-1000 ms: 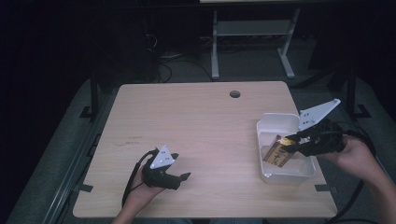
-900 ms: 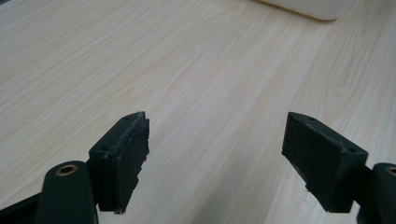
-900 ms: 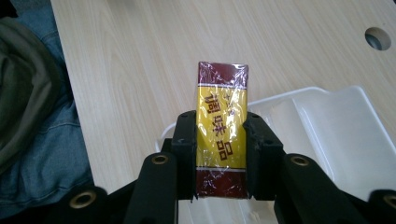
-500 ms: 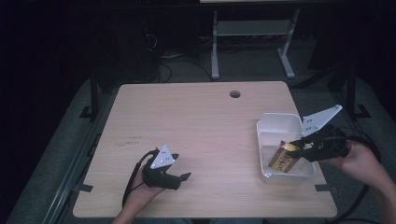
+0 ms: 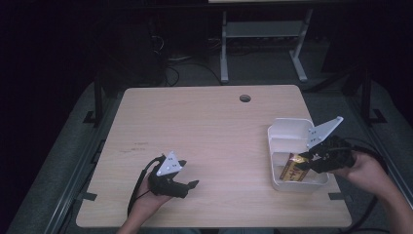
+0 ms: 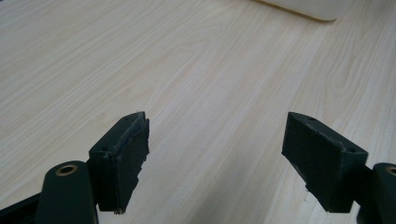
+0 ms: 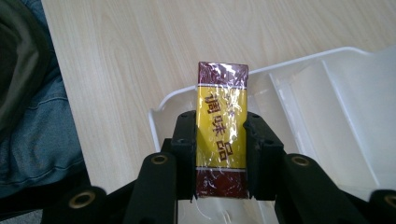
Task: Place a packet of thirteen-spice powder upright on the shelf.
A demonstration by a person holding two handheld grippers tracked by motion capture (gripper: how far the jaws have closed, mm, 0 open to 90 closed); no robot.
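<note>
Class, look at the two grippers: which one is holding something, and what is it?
The right gripper, over the white bin, clamps a yellow-and-maroon packet. The left gripper stands open above bare table.

A pale wood-grain tabletop with rounded corners carries the scene. A small round cable hole sits near its far edge, right of the middle. Faint dark scuff marks show on the left part of the surface. A white plastic bin stands directly on the tabletop near the right edge, its far compartment bare. The left gripper rests low at the near left part of the tabletop, well apart from the bin. The tabletop stands on a grey floor.
</note>
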